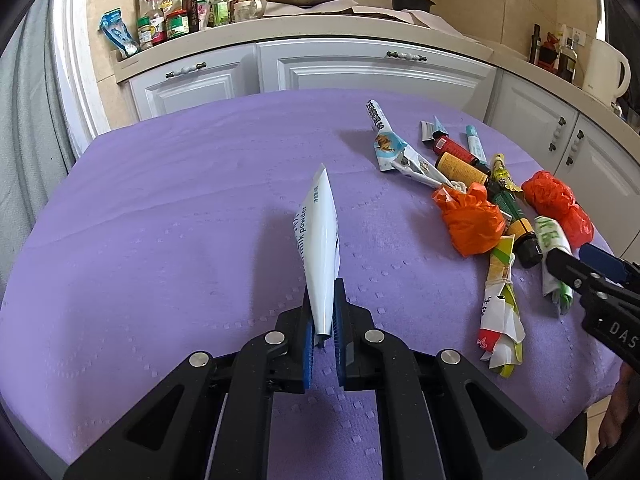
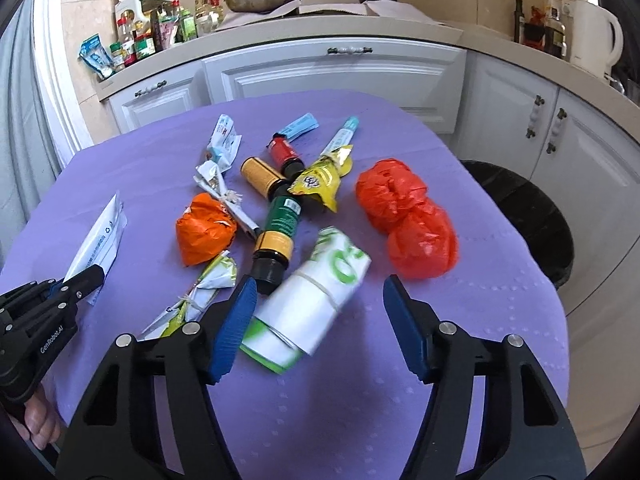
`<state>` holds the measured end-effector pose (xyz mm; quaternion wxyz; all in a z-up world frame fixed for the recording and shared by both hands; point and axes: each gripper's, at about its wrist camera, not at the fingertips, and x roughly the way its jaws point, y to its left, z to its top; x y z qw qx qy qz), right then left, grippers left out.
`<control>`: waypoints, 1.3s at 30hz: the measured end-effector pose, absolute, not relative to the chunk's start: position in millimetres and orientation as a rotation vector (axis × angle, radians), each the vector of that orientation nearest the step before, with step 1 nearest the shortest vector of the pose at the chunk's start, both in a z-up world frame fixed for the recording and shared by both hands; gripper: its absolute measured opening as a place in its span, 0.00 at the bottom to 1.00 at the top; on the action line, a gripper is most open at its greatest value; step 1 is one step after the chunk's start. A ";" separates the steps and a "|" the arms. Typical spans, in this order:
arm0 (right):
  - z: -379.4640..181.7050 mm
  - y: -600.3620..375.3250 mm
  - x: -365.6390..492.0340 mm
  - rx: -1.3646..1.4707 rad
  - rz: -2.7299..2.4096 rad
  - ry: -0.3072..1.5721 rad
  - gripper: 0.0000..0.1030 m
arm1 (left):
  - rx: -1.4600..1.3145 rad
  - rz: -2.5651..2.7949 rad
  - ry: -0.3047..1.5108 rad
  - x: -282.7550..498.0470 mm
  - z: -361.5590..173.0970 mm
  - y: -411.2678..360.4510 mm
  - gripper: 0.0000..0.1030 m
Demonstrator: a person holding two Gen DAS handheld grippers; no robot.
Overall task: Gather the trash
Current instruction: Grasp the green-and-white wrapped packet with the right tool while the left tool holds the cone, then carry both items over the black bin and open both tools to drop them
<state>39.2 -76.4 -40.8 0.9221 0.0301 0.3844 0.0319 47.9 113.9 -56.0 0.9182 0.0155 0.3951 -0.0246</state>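
Purple cloth (image 2: 360,400) covers the table in a kitchen with white cupboards (image 2: 332,72). On the left, the left gripper (image 1: 324,344) is squeezed tight on a white milk powder packet (image 1: 320,240). In the middle lie bottles and wrappers. The right gripper (image 2: 316,320) has its jaws apart around a white and green rolled bag (image 2: 320,292), not pressing it. A black bin (image 2: 532,216) stands on the right.

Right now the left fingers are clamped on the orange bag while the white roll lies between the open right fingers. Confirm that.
Wrong thing held: the left fingers are clamped on a white packet, as the left wrist view shows. The orange bag lies untouched. The white roll does lie between the open right fingers.
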 end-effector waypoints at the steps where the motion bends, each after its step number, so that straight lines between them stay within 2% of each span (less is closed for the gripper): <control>1: -41.8 -74.8 40.2 0.065 0.073 0.793 0.62 | 0.031 -0.050 0.813 47.7 -55.8 113.9 0.09; 4: -45.4 -71.3 40.7 0.045 0.074 0.803 0.61 | 0.033 -0.044 0.812 47.9 -55.2 115.3 0.09; 5: -46.9 -71.7 40.4 0.041 0.074 0.810 0.52 | 0.035 -0.042 0.813 48.0 -55.4 115.7 0.09; 7: -50.3 -74.4 40.6 0.051 0.086 0.824 0.45 | 0.036 -0.039 0.815 48.4 -55.6 115.9 0.09; 9: -50.4 -77.1 38.6 0.058 0.088 0.823 0.34 | 0.037 -0.038 0.815 48.1 -55.3 115.7 0.09; 12: -48.8 -79.3 33.4 0.033 0.079 0.812 0.27 | 0.042 -0.037 0.810 47.4 -54.1 113.9 0.09; 26: -21.6 -113.2 0.0 0.023 0.017 0.678 0.25 | 0.098 -0.065 0.730 39.1 -32.9 89.7 0.09; 39: 8.5 -191.5 16.5 0.052 -0.183 0.518 0.25 | 0.160 -0.266 0.600 70.7 5.7 -12.1 0.09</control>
